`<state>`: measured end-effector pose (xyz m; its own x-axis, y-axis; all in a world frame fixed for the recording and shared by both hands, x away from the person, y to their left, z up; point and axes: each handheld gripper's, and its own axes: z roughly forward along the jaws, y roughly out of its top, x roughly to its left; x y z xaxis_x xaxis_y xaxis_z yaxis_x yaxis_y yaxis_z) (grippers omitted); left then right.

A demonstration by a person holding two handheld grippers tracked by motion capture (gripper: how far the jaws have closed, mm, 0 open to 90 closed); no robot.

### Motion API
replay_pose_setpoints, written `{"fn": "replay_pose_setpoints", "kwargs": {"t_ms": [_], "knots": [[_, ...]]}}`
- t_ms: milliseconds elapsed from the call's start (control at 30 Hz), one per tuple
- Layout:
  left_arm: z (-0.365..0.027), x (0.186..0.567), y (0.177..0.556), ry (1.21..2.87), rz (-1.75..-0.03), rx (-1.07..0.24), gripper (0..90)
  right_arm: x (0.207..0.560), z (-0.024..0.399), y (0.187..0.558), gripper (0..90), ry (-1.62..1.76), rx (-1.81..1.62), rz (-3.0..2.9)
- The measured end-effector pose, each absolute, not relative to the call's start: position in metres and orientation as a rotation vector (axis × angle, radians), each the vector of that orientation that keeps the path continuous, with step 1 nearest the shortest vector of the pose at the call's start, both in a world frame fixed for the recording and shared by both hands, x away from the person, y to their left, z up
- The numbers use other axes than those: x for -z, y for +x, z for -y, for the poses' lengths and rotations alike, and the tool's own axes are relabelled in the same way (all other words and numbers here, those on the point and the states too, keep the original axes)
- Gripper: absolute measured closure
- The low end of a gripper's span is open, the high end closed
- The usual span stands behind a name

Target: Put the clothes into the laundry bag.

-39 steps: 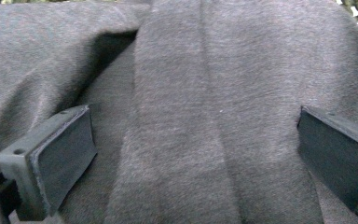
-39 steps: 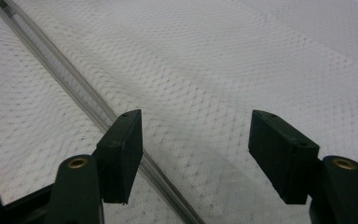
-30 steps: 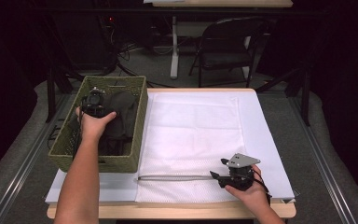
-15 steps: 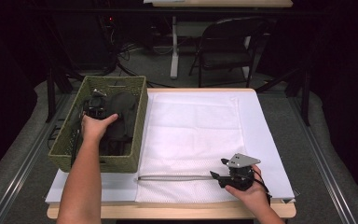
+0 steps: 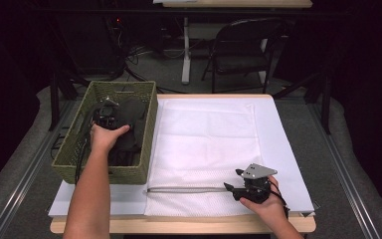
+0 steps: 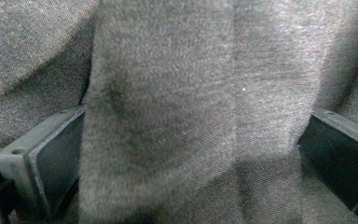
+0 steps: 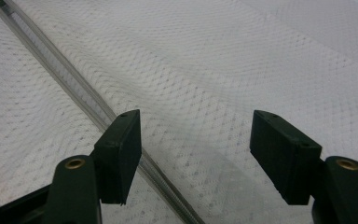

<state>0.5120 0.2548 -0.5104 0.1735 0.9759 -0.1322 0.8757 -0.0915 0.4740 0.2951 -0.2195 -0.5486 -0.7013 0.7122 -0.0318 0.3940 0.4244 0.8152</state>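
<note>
a: white mesh bag [image 5: 206, 149] covers most of the table [image 5: 179, 226], lying flat, its zipper [image 5: 184, 189] running along the near edge, left to right.

b: and the basket [image 5: 144, 172]?

a: woven, green, at the table's left, just beside the bag. dark cloth [image 5: 129, 117] is heaped inside it. that cloth is what the work is on.

b: which hand is nearer it?

a: the left. left gripper [image 5: 107, 115] is down in the basket, right in the cloth. in the left gripper view a thick grey fold [image 6: 186, 116] fills the gap between the jaws, which stand wide apart, one pad at each side of it. open, nothing pinched yet, i'd judge.

b: so the fold runs straight up between them?

a: yes, its long axis points away from the camera, square to the closing line. closing there should catch it.

b: the right one?

a: right gripper [image 5: 236, 186] rests on the bag's near edge at the zipper's right end, well apart from the basket. jaws wide, holding nothing; the zipper [image 7: 93, 105] runs slantwise past one pad.
</note>
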Motion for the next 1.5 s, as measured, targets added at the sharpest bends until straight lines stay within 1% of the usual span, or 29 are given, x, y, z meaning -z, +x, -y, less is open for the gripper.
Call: {"fn": "replay_pose_setpoints", "kwargs": {"t_ms": [233,667,733,867,1067,1133,1200,1233,1267,1333,1367,1433,1500], "knots": [[-0.254,0.517,0.514,2.053,-1.761,-0.307,0.7,0.548,0.222,0.295,33.8,0.948,-1.173,-2.309],[-0.256,0.521,0.516,2.017,-1.747,-0.372,1.4,0.549,0.22,0.295,33.9,0.948,-1.173,-2.314],[-0.257,0.522,0.517,2.003,-1.75,-0.359,2.5,0.548,0.221,0.296,33.9,0.936,-1.173,-2.314],[-0.258,0.52,0.518,1.999,-1.785,-0.337,8.0,0.548,0.222,0.296,33.9,0.945,-1.174,-2.311],[-0.257,0.519,0.523,2.02,-1.812,-0.293,8.4,0.549,0.223,0.297,33.9,0.949,-1.173,-2.308],[-0.257,0.519,0.524,2.025,-1.817,-0.281,9.9,0.549,0.222,0.297,33.9,0.954,-1.174,-2.31],[-0.257,0.518,0.523,2.03,-1.821,-0.283,15.9,0.549,0.222,0.297,33.8,0.951,-1.173,-2.314],[-0.257,0.518,0.523,2.03,-1.821,-0.283,21.0,0.549,0.222,0.297,33.9,0.949,-1.173,-2.313],[-0.258,0.516,0.522,2.033,-1.818,-0.284,28.2,0.549,0.222,0.296,33.9,0.958,-1.176,-2.311],[-0.258,0.515,0.521,2.024,-1.817,-0.281,34.8,0.549,0.223,0.297,33.9,0.949,-1.175,-2.309],[-0.258,0.515,0.521,2.027,-1.809,-0.282,39.1,0.549,0.223,0.297,33.9,0.951,-1.175,-2.308],[-0.258,0.513,0.519,2.035,-1.788,-0.281,50.6,0.549,0.223,0.297,33.9,0.953,-1.175,-2.307],[-0.26,0.512,0.518,2.024,-1.779,-0.278,57.5,0.549,0.223,0.296,33.9,0.951,-1.176,-2.308]]}}
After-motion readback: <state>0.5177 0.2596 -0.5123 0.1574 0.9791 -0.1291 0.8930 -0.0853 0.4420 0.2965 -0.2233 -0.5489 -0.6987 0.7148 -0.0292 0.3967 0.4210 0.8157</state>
